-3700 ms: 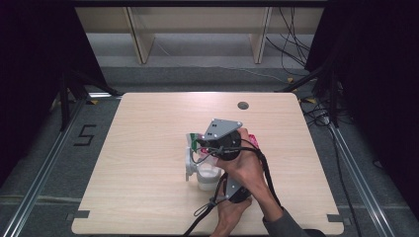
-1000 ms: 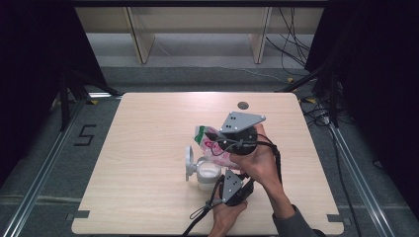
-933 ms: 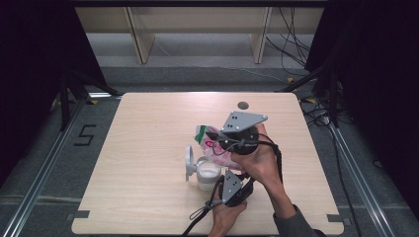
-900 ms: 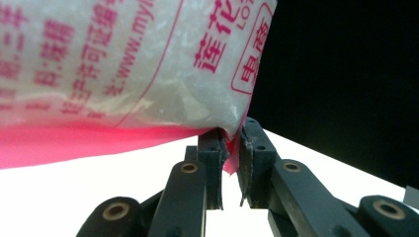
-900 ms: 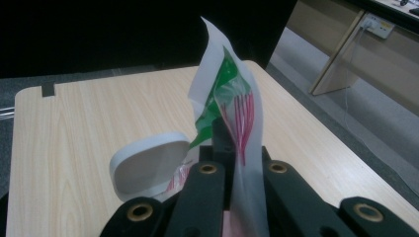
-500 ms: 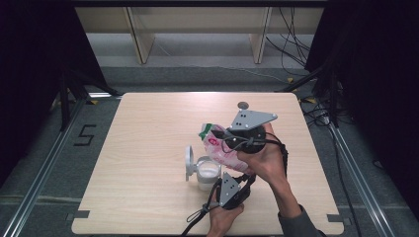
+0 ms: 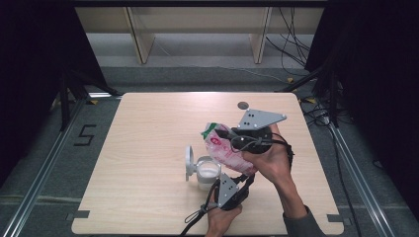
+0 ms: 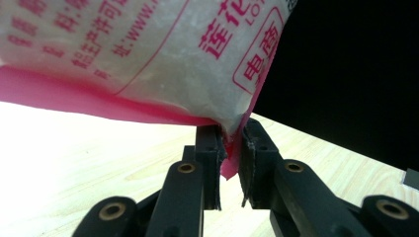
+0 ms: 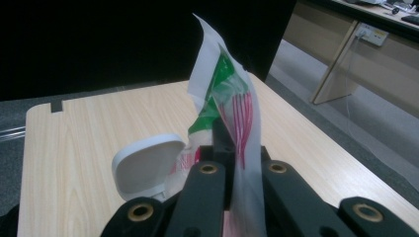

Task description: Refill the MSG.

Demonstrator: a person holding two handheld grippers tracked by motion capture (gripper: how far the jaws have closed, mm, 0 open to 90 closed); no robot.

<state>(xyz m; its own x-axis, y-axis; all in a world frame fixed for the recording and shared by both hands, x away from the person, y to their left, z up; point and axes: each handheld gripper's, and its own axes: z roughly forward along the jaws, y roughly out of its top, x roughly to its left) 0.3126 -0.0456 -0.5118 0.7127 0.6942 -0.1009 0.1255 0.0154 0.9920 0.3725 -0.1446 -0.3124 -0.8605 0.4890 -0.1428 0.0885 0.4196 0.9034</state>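
On the pale wood-grain table [image 7: 148, 148], seen in the high view, a soft plastic bag [image 7: 225, 150] printed in pink and red with a green-and-white top corner is held off the surface near the table's middle, between the two tools. The right gripper [image 7: 236, 143], black with a grey three-cornered plate, grips the bag's upper part; the left gripper [image 7: 236, 178], lower down near the front edge, meets its bottom end. Just beside the bag stands a small round white container [image 7: 207, 173] with white contents, its flat hinged lid [image 7: 188, 162] standing upright at its left. A small dark disc [image 7: 242, 105] lies well apart toward the far edge. In the left gripper view, the matte black jaws are clamped on the bag's pink sealed bottom corner [image 8: 230, 160], a thin strip pinched between them; the translucent film above, bulging with white granular fill, carries red lettering. In the right gripper view, the jaws are pressed together on the crinkled, glossy film of the bag [image 9: 232, 108], whose green and red striped top rises in a point above them; the rounded white lid [image 9: 146, 165] shows at the left.
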